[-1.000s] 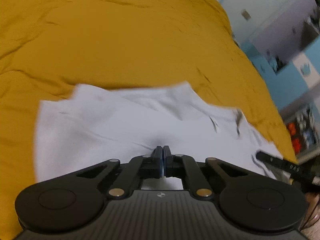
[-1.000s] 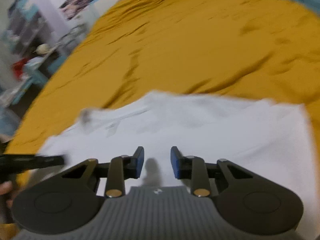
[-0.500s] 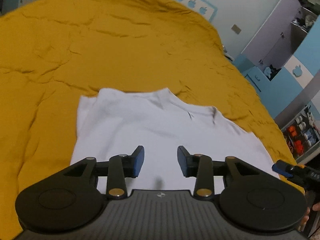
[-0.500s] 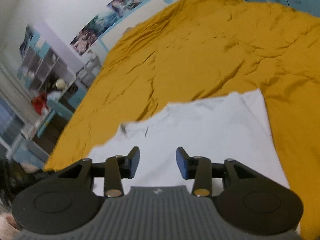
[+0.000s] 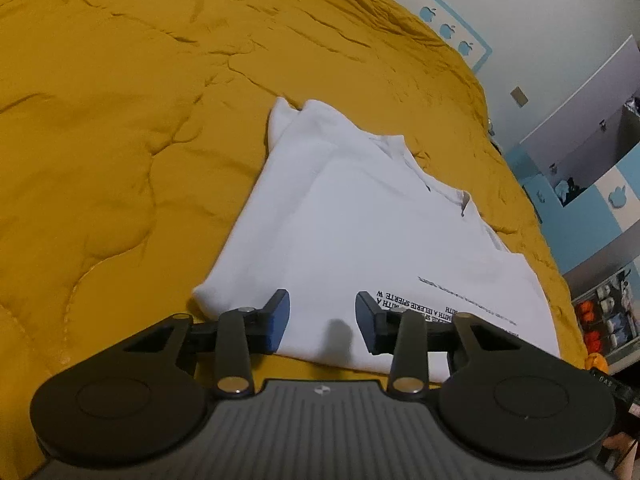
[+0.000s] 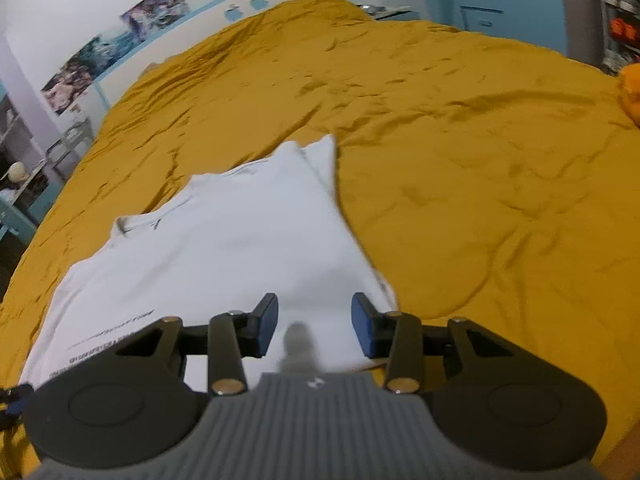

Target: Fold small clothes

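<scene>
A small white T-shirt point(image 5: 360, 232) lies folded flat on the mustard-yellow bedspread point(image 5: 120, 140), with black printed text near its close edge. It also shows in the right wrist view point(image 6: 224, 240). My left gripper point(image 5: 323, 320) is open and empty, hovering above the shirt's near edge. My right gripper point(image 6: 314, 326) is open and empty too, above the shirt's near right corner. Neither gripper touches the cloth.
The bedspread point(image 6: 460, 140) stretches wide around the shirt. An orange object point(image 6: 630, 92) lies at the bed's far right. Blue and white furniture and shelves point(image 5: 600, 200) stand beside the bed. A wall with posters point(image 6: 120, 36) is behind it.
My left gripper was shut on the shirt and has opened and let it go. Both grippers have pulled back and up. The shirt now lies folded and still.
</scene>
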